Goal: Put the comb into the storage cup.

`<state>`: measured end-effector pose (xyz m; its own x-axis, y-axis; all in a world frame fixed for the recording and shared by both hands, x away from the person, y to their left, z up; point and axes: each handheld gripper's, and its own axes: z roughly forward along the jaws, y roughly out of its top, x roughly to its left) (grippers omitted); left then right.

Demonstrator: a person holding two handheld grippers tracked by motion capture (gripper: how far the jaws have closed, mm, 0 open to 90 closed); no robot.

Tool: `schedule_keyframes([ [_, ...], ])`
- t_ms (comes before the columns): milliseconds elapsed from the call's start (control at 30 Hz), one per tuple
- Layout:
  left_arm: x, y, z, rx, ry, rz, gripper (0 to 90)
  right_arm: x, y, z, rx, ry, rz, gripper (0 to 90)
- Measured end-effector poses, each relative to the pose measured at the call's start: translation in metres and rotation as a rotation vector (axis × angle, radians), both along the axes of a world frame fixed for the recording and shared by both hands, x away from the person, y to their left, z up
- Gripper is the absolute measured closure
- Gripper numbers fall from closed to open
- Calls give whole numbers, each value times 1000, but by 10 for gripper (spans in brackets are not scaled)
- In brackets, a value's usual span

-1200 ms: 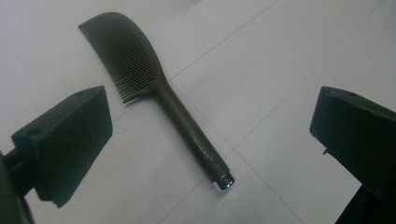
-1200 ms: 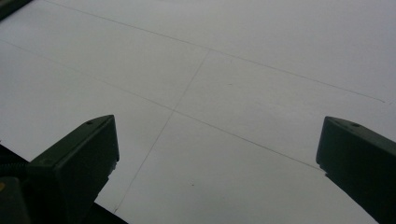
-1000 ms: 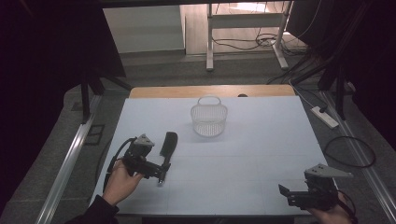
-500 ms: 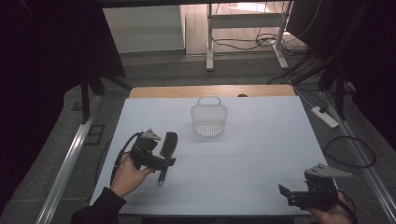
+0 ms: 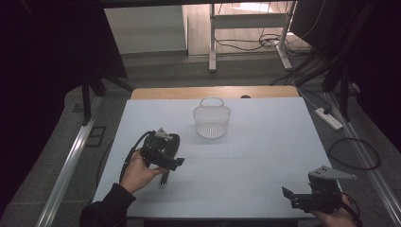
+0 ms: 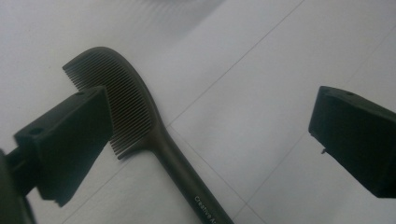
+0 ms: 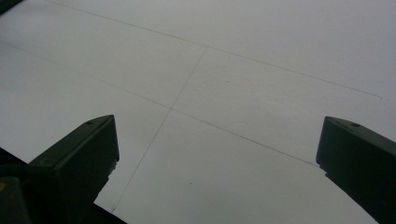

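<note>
A dark comb (image 5: 164, 178) lies flat on the white table (image 5: 265, 142) at the left; in the left gripper view the comb (image 6: 140, 116) shows fine teeth and a long handle with small white lettering. My left gripper (image 5: 172, 161) hovers right over it, jaws wide open, and the left gripper (image 6: 210, 107) has the comb's head beside its left jaw with nothing held. My right gripper (image 5: 291, 195) rests near the front right corner, and the right gripper (image 7: 217, 126) is open over bare table.
A clear mesh basket (image 5: 211, 121) with a small handle stands upright at the back middle of the table. A wooden strip (image 5: 213, 92) borders the far edge. Cables and a power strip (image 5: 328, 118) lie on the floor at the right.
My left gripper has moved away from the person and to the right, so that it now sits over the comb. The right gripper and the basket have stayed put.
</note>
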<state>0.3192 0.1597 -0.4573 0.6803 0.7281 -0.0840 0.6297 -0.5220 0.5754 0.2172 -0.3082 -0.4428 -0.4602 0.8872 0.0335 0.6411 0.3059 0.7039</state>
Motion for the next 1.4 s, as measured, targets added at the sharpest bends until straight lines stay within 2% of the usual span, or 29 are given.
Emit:
schedule_keyframes([
  [133, -3, 2, 0, 5, -13, 3, 238, 0, 0, 0, 0, 1, 0, 0],
  [300, -3, 5, -2, 1, -6, 0, 561, 0, 1, 0, -5, 2, 6, 0],
  [400, -1, 8, -4, -10, 21, -10, 730, 0, 1, 0, -5, 6, 7, 1],
  [533, -1, 9, -6, -16, 47, -27, 893, 1, 1, 0, -7, 9, 9, 2],
  [567, 0, 9, -8, -7, 62, -22, 894, 1, 1, 0, -9, 9, 10, 3],
  [767, 1, 9, -17, 15, 70, -27, 894, 1, 1, -1, -10, 12, 11, 4],
  [967, 3, 10, -29, 17, 93, -32, 895, 1, 1, 0, -10, 10, 12, 5],
  [1133, 2, 7, -38, 39, 114, -41, 894, 1, 1, 0, -10, 8, 13, 6],
  [1233, 2, 2, -44, 71, 134, -54, 894, 0, 1, 0, -10, 7, 13, 6],
  [1400, 1, 1, -48, 92, 146, -54, 894, 0, 1, 0, -10, 5, 12, 7],
])
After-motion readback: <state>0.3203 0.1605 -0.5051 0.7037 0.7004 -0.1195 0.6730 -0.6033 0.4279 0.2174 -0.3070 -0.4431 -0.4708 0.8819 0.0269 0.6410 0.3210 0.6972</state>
